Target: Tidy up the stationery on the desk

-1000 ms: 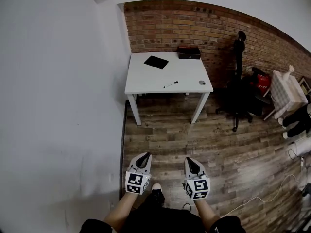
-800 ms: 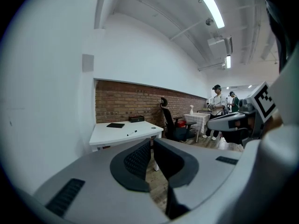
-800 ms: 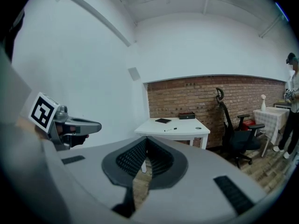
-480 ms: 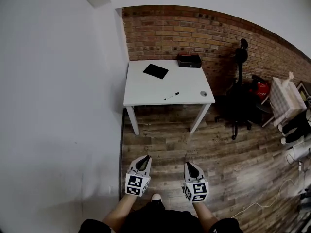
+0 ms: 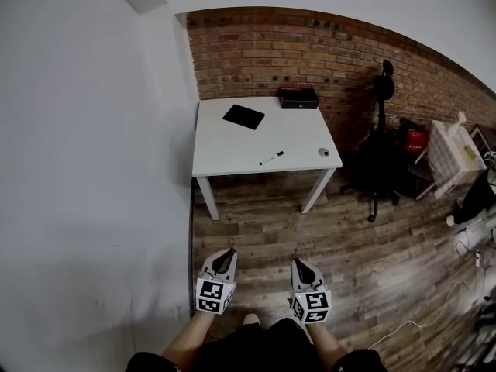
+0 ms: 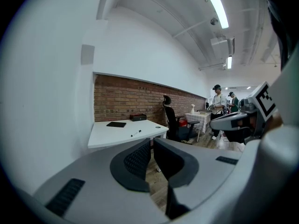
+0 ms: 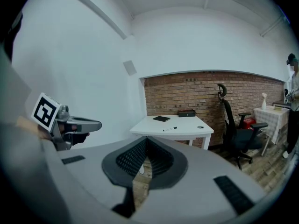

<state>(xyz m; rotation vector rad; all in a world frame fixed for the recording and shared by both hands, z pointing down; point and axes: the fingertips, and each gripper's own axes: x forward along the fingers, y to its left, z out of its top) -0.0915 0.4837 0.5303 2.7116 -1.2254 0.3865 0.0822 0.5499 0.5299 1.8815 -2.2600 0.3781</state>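
A white desk (image 5: 232,149) stands against the brick wall, well ahead of me. On it lie a black notebook (image 5: 243,116), a black box (image 5: 299,98) at the back, a marker pen (image 5: 271,158) and a small round grey thing (image 5: 323,152) near the right edge. My left gripper (image 5: 226,254) and right gripper (image 5: 301,264) hang side by side over the wooden floor, far short of the desk, both shut and holding nothing. The left gripper view shows the desk (image 6: 121,132) and pen (image 6: 136,133) beyond the left gripper (image 6: 152,146). In the right gripper view the right gripper (image 7: 145,141) points at the desk (image 7: 187,127).
A black office chair (image 5: 380,153) stands right of the desk, with a red thing (image 5: 417,139) and a small cloth-covered table (image 5: 453,149) beyond it. A white wall (image 5: 93,169) runs along the left. Cables lie on the floor at right. Two people (image 6: 217,101) stand far off.
The head view has shifted: the desk sits slightly lower and further left in the frame. Both grippers stay shut and side by side, a little lower in frame.
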